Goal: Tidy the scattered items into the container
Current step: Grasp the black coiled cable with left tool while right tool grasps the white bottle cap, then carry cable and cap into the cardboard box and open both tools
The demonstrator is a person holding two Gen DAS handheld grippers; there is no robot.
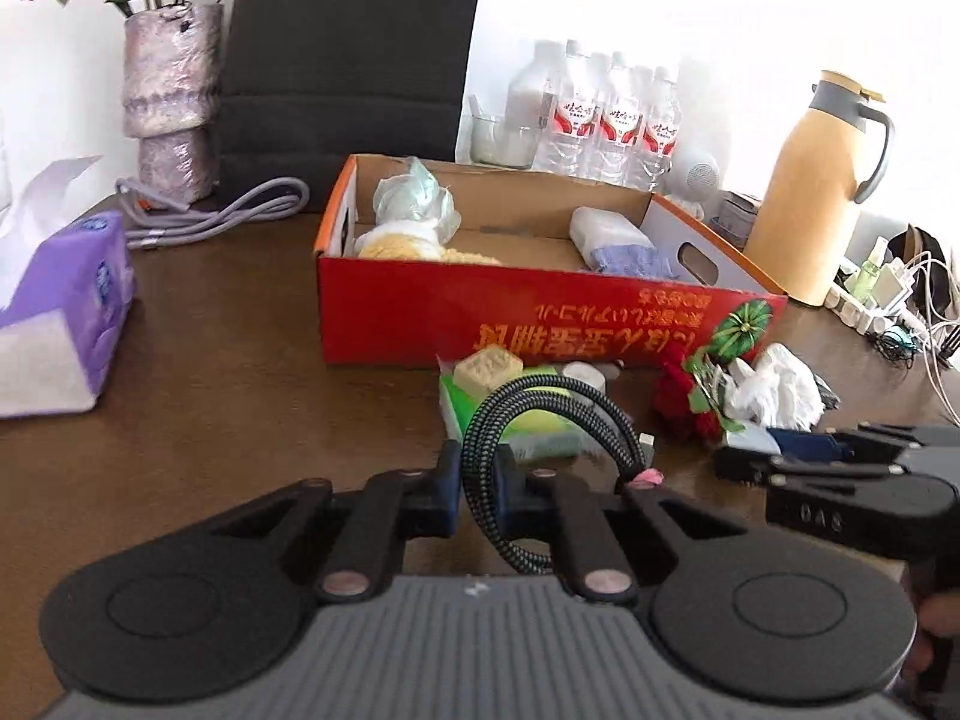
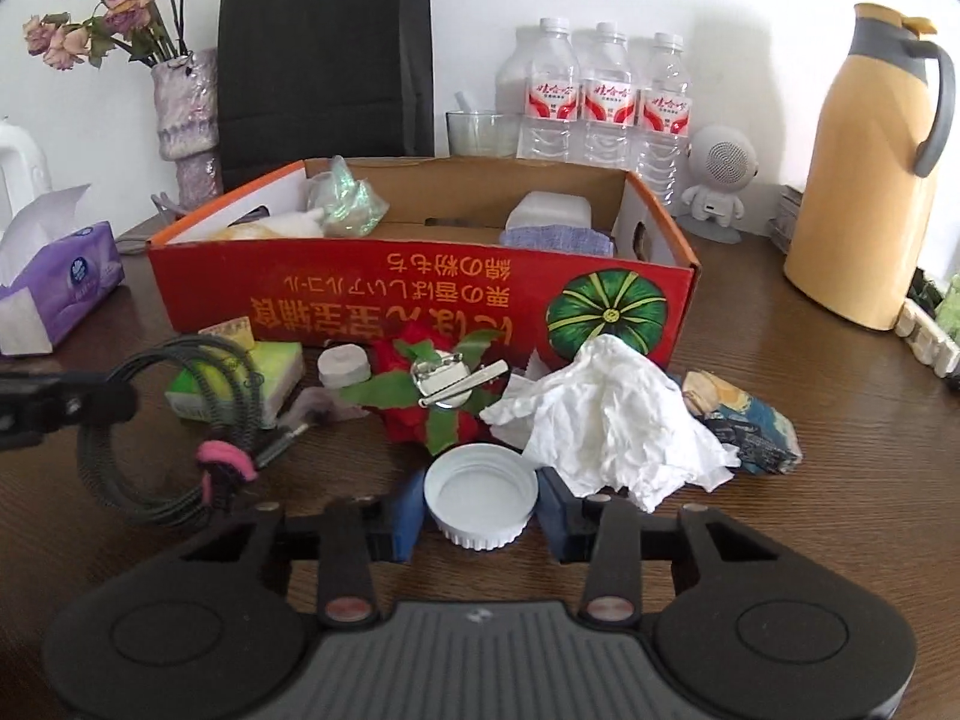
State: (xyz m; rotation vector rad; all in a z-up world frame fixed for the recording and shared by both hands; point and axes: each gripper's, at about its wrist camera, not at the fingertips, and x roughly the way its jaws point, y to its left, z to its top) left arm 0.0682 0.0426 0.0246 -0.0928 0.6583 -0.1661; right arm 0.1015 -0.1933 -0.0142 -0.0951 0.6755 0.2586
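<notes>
The red cardboard box stands open at the table's middle and also shows in the right wrist view. Inside lie a plastic-wrapped bundle and a white pack. My left gripper is shut on a coiled braided cable, seen too in the right wrist view. My right gripper has its fingers at both sides of a white bottle cap. In front of the box lie a red flower ornament, crumpled tissue, a green pack and a blue-patterned packet.
A purple tissue pack sits at the left, a vase and a black bag behind. Water bottles, a glass, a small robot speaker and a yellow thermos stand at the back right, with a power strip.
</notes>
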